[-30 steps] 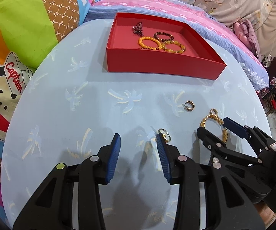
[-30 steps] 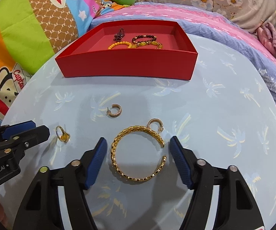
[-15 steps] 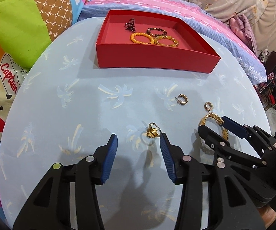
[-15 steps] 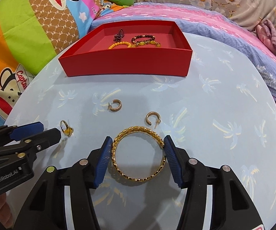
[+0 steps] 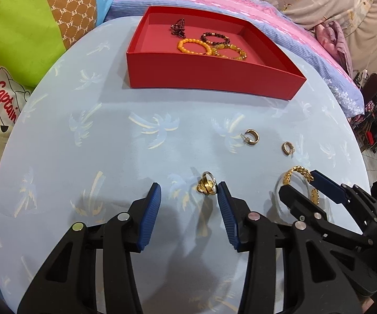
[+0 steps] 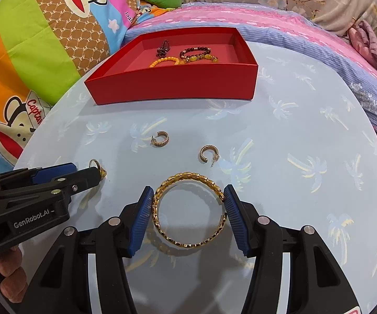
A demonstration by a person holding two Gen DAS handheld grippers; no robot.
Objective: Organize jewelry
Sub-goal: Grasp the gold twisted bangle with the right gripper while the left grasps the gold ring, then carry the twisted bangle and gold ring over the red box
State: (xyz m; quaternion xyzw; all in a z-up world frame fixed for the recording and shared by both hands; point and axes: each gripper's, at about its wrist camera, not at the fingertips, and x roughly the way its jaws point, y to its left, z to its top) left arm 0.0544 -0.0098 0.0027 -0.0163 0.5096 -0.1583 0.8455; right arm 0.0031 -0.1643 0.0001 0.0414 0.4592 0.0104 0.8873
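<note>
On the round pale-blue table (image 5: 83,157), a gold ring (image 5: 207,186) lies between the fingers of my left gripper (image 5: 188,185), close against the right pad. The jaws stand open. My right gripper (image 6: 188,188) is shut on a gold chain bangle (image 6: 188,244), with both blue pads pressing its sides. From the left wrist view the right gripper (image 5: 299,183) shows at the right with the bangle (image 5: 299,170). Two gold hoop earrings (image 6: 161,139) (image 6: 206,153) lie loose beyond. Farther back, a red box (image 6: 172,86) holds several bead bracelets (image 5: 193,45).
Bright cartoon pillows (image 6: 44,52) crowd the table's left edge and a pink and blue quilt (image 6: 293,34) lies behind it. A person's fingers (image 6: 7,274) hold the left gripper (image 6: 86,170), which is beside the ring (image 6: 94,162).
The right jaws closed in on the bangle, whose open C shape is now squeezed round. The ring, once past the left gripper's right fingertip, now sits between its fingers.
</note>
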